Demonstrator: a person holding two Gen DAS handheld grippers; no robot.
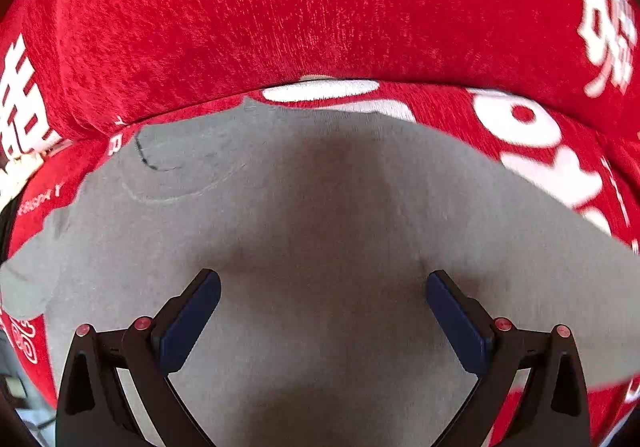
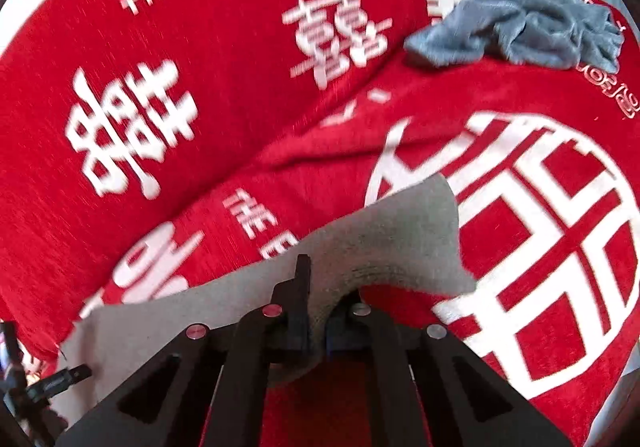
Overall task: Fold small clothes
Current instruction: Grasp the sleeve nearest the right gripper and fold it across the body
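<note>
Red printed blanket (image 2: 224, 95) covers the bed; grey garment (image 1: 320, 227) lies flat on it. Left gripper (image 1: 323, 287) hovers over it w/ jaws wide. Right gripper (image 2: 326, 311) pinches its lifted edge. Best: keep edge taut, carry it across evenly. Blue cloth (image 2: 520, 27) sits well apart.
</note>
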